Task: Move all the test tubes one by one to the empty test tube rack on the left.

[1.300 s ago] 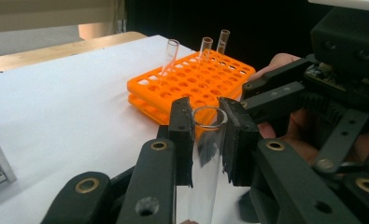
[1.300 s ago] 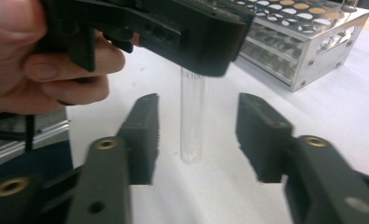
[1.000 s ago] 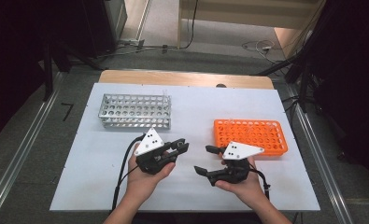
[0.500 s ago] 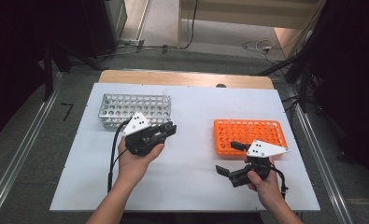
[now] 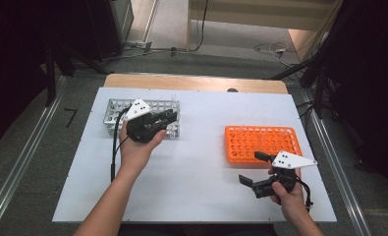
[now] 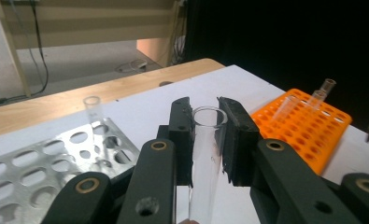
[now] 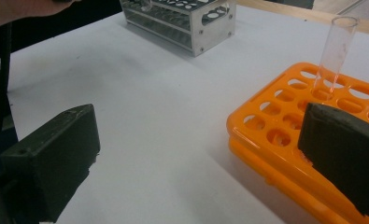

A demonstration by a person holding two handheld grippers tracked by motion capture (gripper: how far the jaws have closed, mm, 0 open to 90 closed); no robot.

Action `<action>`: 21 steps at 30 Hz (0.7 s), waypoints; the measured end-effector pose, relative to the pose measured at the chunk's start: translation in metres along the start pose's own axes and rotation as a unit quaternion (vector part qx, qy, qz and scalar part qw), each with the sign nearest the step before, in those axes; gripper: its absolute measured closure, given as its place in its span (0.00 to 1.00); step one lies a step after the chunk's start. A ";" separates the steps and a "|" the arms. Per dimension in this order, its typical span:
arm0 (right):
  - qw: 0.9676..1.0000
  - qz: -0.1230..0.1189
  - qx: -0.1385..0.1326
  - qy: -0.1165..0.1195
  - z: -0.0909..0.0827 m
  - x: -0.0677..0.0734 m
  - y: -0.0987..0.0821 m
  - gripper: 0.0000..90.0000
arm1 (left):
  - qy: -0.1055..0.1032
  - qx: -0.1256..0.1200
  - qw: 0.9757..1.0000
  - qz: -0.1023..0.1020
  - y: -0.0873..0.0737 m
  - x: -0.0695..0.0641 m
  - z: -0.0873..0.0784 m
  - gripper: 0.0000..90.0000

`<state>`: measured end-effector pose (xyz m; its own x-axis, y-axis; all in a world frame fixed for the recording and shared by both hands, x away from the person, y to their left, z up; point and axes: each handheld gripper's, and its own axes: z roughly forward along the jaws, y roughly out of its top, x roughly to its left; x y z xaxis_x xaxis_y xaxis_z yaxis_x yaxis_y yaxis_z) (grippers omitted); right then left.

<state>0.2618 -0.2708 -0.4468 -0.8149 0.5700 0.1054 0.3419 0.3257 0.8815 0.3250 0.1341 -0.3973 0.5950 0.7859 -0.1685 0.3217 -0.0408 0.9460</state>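
My left gripper [image 5: 168, 118] hovers over the right end of the silver metal tube rack [image 5: 114, 109]. In the left gripper view the left gripper [image 6: 205, 106] is shut on a clear glass test tube [image 6: 204, 158], held upright between the pads. Another clear tube [image 6: 92, 116] stands in the metal rack [image 6: 32, 163]. My right gripper [image 5: 253, 170] is open just in front of the orange tube rack [image 5: 263, 142], nothing between its jaws. In its own view the right gripper [image 7: 201, 158] gapes wide beside the orange rack [image 7: 275, 135], where a tube [image 7: 334, 46] stands.
The white table top [image 5: 201, 162] lies bare between the two racks. The orange rack [image 6: 303, 126] holds a few tubes [image 6: 326, 88] at its far side. A wooden strip [image 5: 191, 82] borders the table's far edge; cables lie on the floor beyond.
The left gripper has moved from the table's middle up and left to the metal rack. The right gripper has moved right and nearer the front edge, beside the orange rack.
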 end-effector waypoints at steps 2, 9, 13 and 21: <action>1.000 0.005 0.001 0.000 -0.001 0.000 -0.002 0.00 | 0.005 -0.002 1.000 -0.005 0.002 0.007 0.004 0.84; 1.000 0.009 0.001 -0.007 -0.005 -0.004 -0.007 0.00 | 0.018 -0.003 1.000 -0.012 0.010 0.023 0.016 0.84; 1.000 0.011 -0.002 -0.009 -0.007 -0.006 -0.007 0.00 | 0.024 -0.011 1.000 -0.010 0.016 0.028 0.021 0.84; 1.000 0.012 -0.004 -0.012 -0.009 -0.007 -0.008 0.00 | 0.047 -0.023 0.999 -0.013 0.028 0.043 0.034 0.84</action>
<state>0.2609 -0.2843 -0.4506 -0.7950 0.5956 0.1150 0.3574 0.3067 0.8822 0.3843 0.1456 -0.3869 0.5152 0.8404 -0.1679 0.3008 0.0061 0.9537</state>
